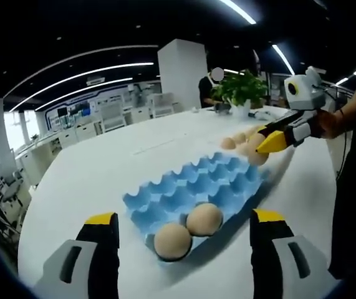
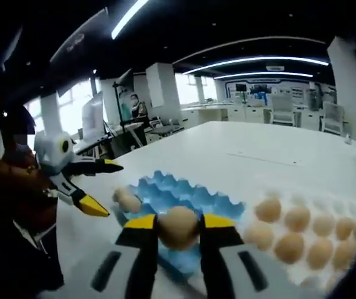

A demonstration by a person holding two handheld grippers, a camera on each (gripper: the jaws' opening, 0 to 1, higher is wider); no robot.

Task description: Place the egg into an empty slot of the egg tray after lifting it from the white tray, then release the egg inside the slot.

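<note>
In the left gripper view, your left gripper hangs spread and empty; the blue egg tray is at 12 o'clock.

In the right gripper view, your right gripper pinches the egg, lifted above that tray, with the white tray at 3 o'clock. The carry is in hand. Next, lower it into an empty slot, then part the jaws.

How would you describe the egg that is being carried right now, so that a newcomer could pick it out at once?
Start at the blue egg tray on the white table. Over its near end the right gripper holds one brown egg between its yellow-tipped jaws. Unlike the eggs lying in trays, it is pinched from both sides.
</note>
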